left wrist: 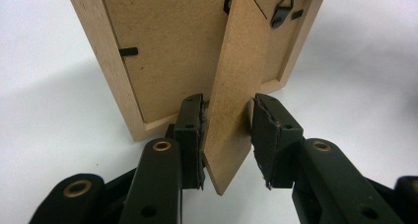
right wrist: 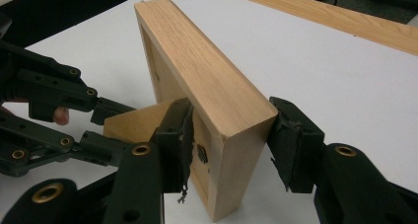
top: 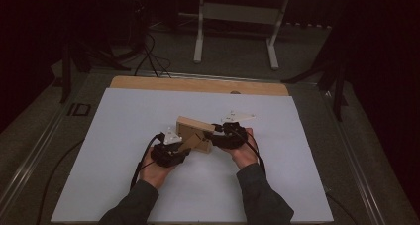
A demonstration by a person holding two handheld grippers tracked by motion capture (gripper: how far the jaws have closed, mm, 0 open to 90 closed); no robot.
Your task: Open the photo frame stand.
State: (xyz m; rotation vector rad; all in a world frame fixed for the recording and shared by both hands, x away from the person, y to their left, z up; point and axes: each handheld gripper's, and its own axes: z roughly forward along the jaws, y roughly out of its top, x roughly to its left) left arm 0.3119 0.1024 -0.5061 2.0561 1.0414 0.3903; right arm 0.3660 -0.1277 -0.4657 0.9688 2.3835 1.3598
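A light wooden picture frame (top: pixel 194 128) stands upright on the white board, its brown backing (left wrist: pixel 162 51) facing my left gripper. A fold-out stand flap (left wrist: pixel 236 76) swings out from that backing. My left gripper (left wrist: pixel 227 135) is shut across the flap's lower end, with a pad against each edge. From the right gripper view the same jaws (right wrist: pixel 96 123) pinch the flap (right wrist: pixel 135 123). My right gripper (right wrist: pixel 231 135) is shut on the frame's thick top edge (right wrist: pixel 197 66), one pad at the back rim and one at the front face. Both hands (top: pixel 163 170) rest low on the board.
The white board (top: pixel 124 150) covers most of the table, with a bare wooden strip (top: pixel 198 84) along its far edge. Beyond it stand white table legs (top: pixel 199 36), and cables (top: pixel 148 56) lie on the dark floor. A metal hanger (left wrist: pixel 282 12) sits on the backing.
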